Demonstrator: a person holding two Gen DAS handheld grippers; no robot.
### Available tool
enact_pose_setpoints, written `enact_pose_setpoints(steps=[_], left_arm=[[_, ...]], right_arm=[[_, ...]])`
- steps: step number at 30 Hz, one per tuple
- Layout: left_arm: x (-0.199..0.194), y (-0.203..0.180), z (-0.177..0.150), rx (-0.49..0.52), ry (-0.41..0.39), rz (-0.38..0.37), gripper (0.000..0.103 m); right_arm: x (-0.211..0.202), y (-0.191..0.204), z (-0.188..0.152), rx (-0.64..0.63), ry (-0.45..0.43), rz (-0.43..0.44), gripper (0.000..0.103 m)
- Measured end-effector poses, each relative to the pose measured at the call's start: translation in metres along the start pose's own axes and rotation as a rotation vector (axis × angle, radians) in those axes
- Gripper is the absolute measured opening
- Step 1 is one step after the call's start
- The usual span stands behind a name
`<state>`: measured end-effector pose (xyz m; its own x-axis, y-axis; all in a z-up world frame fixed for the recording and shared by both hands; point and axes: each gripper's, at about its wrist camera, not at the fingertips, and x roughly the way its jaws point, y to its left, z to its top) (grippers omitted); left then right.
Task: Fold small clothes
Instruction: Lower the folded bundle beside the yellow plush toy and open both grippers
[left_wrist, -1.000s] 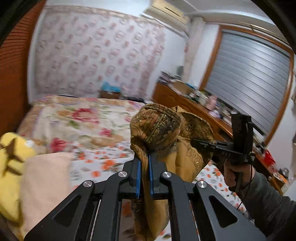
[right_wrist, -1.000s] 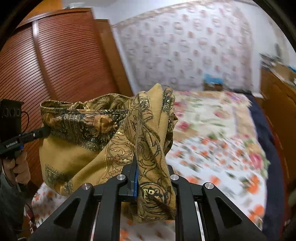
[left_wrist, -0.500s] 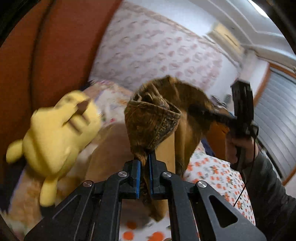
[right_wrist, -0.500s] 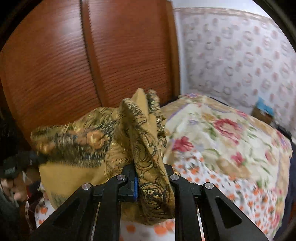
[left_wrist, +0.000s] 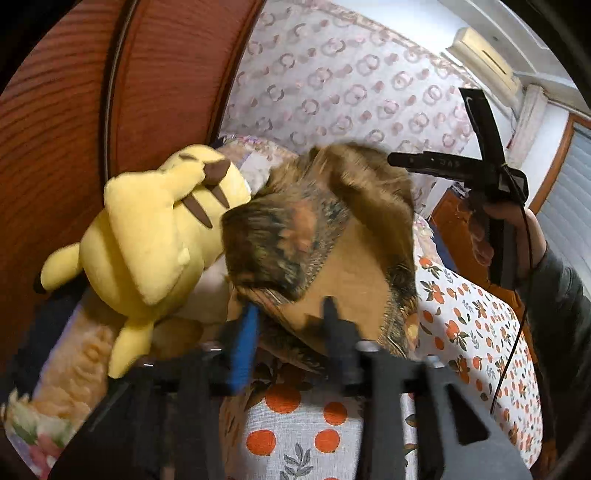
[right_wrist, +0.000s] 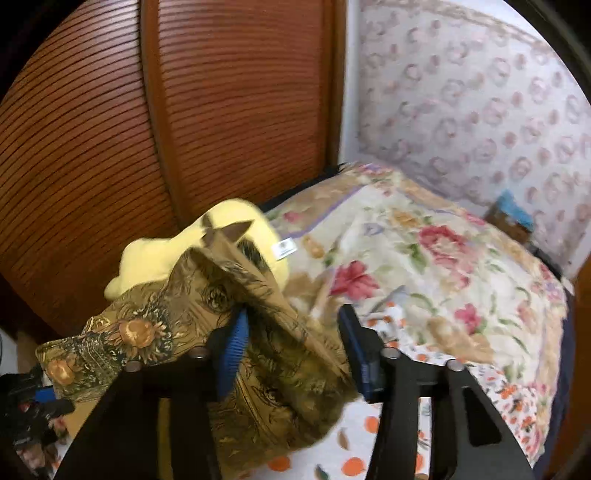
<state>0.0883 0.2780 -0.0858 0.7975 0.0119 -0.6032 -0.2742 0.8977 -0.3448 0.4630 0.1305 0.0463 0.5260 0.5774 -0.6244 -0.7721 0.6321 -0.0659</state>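
Observation:
A small mustard and brown patterned garment (left_wrist: 325, 236) is in the air over the bed, blurred by motion. It also shows in the right wrist view (right_wrist: 258, 350), bunched between and in front of the fingers. My left gripper (left_wrist: 288, 332) is open, its jaws spread apart with cloth falling away between them. My right gripper (right_wrist: 295, 350) is open too, jaws wide, the cloth draped over the left finger. The right gripper also shows in the left wrist view (left_wrist: 443, 166), held up at the right.
A yellow plush toy (left_wrist: 155, 236) lies at the head of the bed, left of the garment. The bed has an orange-print sheet (left_wrist: 480, 332) and a floral quilt (right_wrist: 443, 258). A wooden slatted wardrobe (right_wrist: 184, 110) stands behind.
Both grippers were shut on the garment and have opened. Both views have swung left toward the wardrobe and plush toy, and the garment is dropping loose.

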Motion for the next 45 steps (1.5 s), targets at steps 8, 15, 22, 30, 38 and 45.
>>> enact_pose_setpoints(steps=[8,15,22,30,38,45], left_arm=[[-0.035,-0.024,0.008,0.111,-0.102,0.032,0.103],[-0.043,-0.062,0.004,0.213,-0.113,0.004,0.103],[-0.051,-0.113,-0.008,0.292,-0.124,-0.055,0.103],[-0.065,-0.167,-0.020,0.357,-0.149,-0.092,0.103],[-0.081,-0.213,-0.027,0.408,-0.180,-0.106,0.103],[-0.098,-0.245,-0.027,0.434,-0.198,-0.121,0.103]], right_arm=[[-0.066,0.039,-0.048,0.034,-0.080,0.009,0.063],[-0.128,0.065,-0.127,0.041,-0.135,-0.002,0.063],[-0.215,0.093,-0.200,0.104,-0.207,-0.045,0.082],[-0.271,0.092,-0.261,0.205,-0.260,-0.168,0.087],[-0.337,0.104,-0.297,0.291,-0.319,-0.288,0.087],[-0.367,0.128,-0.308,0.306,-0.357,-0.389,0.087]])
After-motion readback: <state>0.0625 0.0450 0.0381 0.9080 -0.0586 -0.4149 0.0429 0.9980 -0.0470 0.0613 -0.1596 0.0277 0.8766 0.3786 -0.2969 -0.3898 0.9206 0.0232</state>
